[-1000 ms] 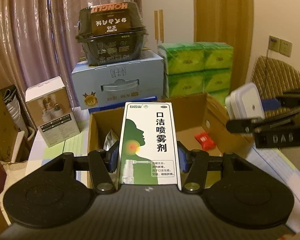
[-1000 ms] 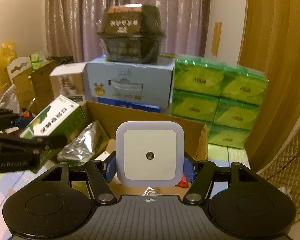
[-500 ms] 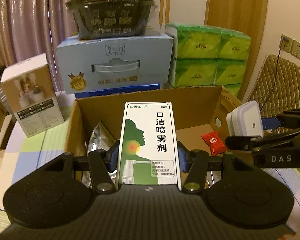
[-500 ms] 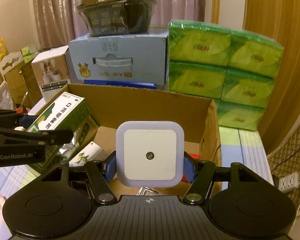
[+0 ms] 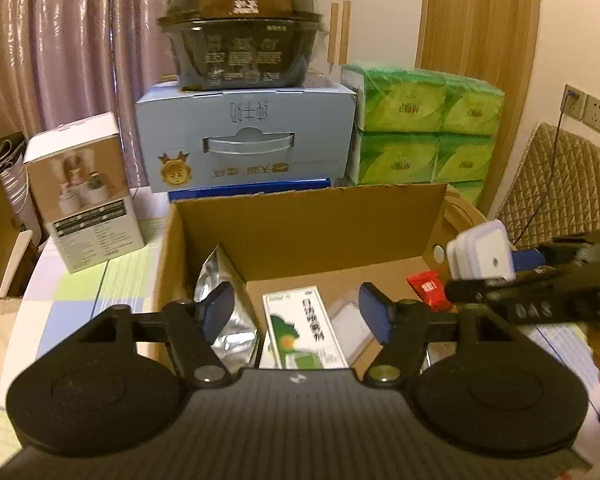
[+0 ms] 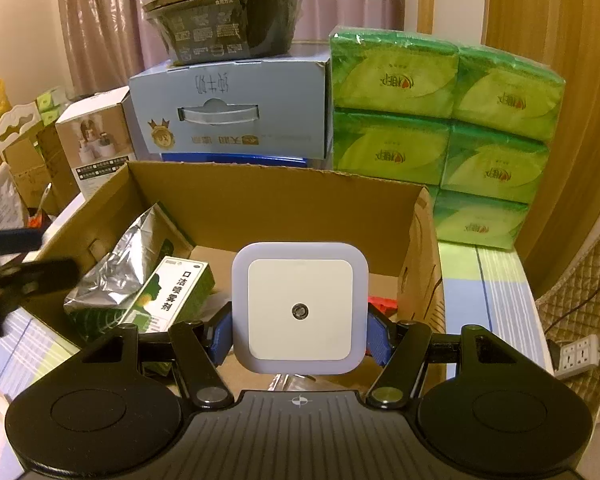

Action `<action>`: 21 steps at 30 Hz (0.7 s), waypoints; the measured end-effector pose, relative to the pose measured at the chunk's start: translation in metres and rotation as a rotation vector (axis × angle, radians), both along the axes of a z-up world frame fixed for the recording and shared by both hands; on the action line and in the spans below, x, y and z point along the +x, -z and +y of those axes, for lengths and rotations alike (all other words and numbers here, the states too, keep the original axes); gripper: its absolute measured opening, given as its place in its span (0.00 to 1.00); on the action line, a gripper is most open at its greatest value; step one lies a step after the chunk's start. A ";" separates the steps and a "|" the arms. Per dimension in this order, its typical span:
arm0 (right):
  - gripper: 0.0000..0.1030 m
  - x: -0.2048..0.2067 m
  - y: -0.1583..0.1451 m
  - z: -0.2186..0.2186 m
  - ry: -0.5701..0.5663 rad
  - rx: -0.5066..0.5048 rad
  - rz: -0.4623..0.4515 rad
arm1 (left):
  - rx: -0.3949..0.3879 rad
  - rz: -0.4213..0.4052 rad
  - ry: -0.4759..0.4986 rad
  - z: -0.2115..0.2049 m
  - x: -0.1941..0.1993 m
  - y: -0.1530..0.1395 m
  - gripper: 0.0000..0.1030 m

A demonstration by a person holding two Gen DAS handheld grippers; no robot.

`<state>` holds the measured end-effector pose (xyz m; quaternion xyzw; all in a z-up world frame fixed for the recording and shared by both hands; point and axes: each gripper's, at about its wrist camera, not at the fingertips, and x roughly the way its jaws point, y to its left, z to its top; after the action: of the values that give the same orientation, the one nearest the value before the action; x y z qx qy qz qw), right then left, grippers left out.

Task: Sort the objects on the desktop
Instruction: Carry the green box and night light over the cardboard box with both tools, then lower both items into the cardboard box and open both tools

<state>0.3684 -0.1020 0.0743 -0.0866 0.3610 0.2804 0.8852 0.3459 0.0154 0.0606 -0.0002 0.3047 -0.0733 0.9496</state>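
The open brown cardboard box [image 5: 308,232] on the desk [image 5: 80,292] already holds a fair share of the sorting: a crinkled silver foil pouch [image 5: 220,300] leans in its left corner, a small red packet [image 5: 427,291] lies at the right, and the green-and-white mouth-spray carton [image 5: 300,332] now lies inside on the box floor, looking slightly blurred, as if just let go. The left claw [image 5: 296,312] hangs above it with its jaws opening, the blue pads [image 5: 216,308] standing clear on either side and nothing pressed between them, so I would call that item delivered. What is left, as far as I can see, is the white square night light with rounded corners [image 6: 300,312]: the right claw [image 6: 300,332] grips it by both edges, face toward the camera, poised over the right half of the box and not yet let go. Once that goes in, both hands will be free. Whether more things wait on the desk outside the box I cannot tell; the stacked boxes and green tissue packs [image 6: 440,120] behind look like storage, not part of the job.
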 end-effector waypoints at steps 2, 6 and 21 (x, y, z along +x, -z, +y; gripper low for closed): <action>0.60 0.000 0.000 0.002 -0.001 -0.005 0.000 | -0.021 -0.011 -0.019 0.008 -0.016 -0.003 0.67; 0.60 -0.002 0.001 0.009 -0.011 -0.017 -0.003 | -0.036 -0.033 -0.056 0.019 -0.038 -0.003 0.67; 0.74 -0.013 0.000 0.019 -0.037 -0.006 -0.024 | -0.036 -0.024 -0.116 0.041 -0.063 0.020 0.72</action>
<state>0.3552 -0.0828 0.0744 -0.0992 0.3494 0.2945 0.8839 0.2827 0.0561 0.0408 -0.0341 0.2913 -0.0237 0.9557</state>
